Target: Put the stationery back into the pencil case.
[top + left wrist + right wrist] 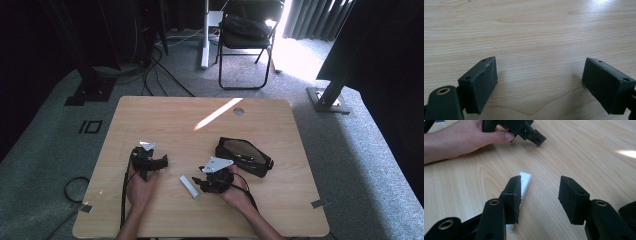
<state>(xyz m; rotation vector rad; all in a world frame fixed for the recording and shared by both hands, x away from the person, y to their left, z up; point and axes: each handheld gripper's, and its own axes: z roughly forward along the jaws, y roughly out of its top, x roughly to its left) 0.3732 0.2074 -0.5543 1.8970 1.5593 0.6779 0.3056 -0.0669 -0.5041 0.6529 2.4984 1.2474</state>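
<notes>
In the high view, going from left to right, the left gripper (161, 161) sits at lower left of centre on the wooden table (165, 115), held by the person's left hand (141, 187) with a cable trailing down toward the bottom edge; just right of it a small white block (189, 186) lies flat on the wood, slanting from upper left to lower right; right beside that is the right gripper (199, 181), held by the right hand (236, 192), a grey three-cornered plate on top; farther right a black pouch (244, 156) lies on the table, and a folding chair (247, 42) stands on the carpet at the top of the frame. From this height the jaws are too small to judge; the gripper views settle that. The left gripper view shows the left gripper (540, 80) with its two black pads wide apart, bare wood grain between them and nothing held. The right gripper view shows the right gripper (539, 195) with its jaws apart, roughly half spread; the white block (525, 183) lies partly behind the left-hand pad, mostly outside the gap, and whether that pad touches it I cannot tell; at upper left of that frame appear the left hand (461, 138) and the left gripper (534, 137), which the high view shows only from above.
</notes>
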